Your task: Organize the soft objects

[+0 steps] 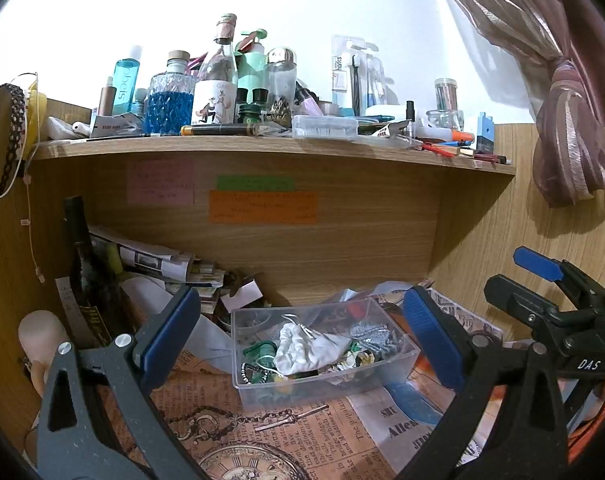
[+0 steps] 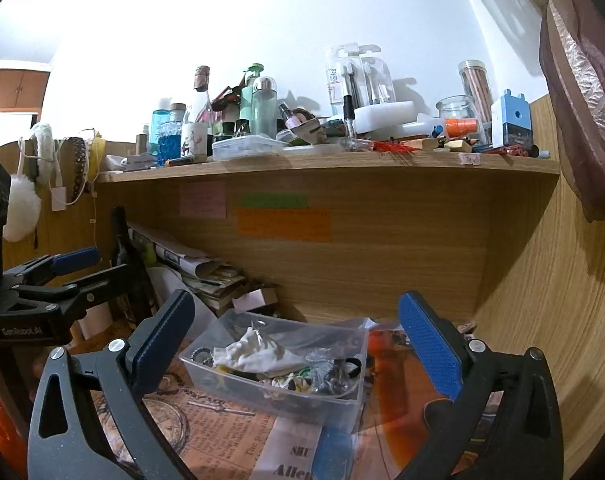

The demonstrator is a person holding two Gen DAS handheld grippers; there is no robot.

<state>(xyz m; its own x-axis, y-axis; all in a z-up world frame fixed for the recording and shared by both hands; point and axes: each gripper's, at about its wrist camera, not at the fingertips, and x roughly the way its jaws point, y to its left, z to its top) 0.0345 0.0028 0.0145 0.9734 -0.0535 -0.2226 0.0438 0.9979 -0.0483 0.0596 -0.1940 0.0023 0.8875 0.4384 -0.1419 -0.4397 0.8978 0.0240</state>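
Observation:
A clear plastic box stands on the newspaper-print desk mat. Inside it lie a crumpled white cloth pouch, a silvery mesh piece, green items and a bead string. My left gripper is open, its blue pads either side of the box, a little in front of it. My right gripper is open too, framing the same box and white cloth. The right gripper shows at the right of the left wrist view; the left gripper shows at the left of the right wrist view.
A wooden shelf above is crowded with bottles, jars, pens and toothbrush packs. A dark wine bottle and stacked papers stand left of the box. A pink curtain hangs right. A white fluffy puff hangs left.

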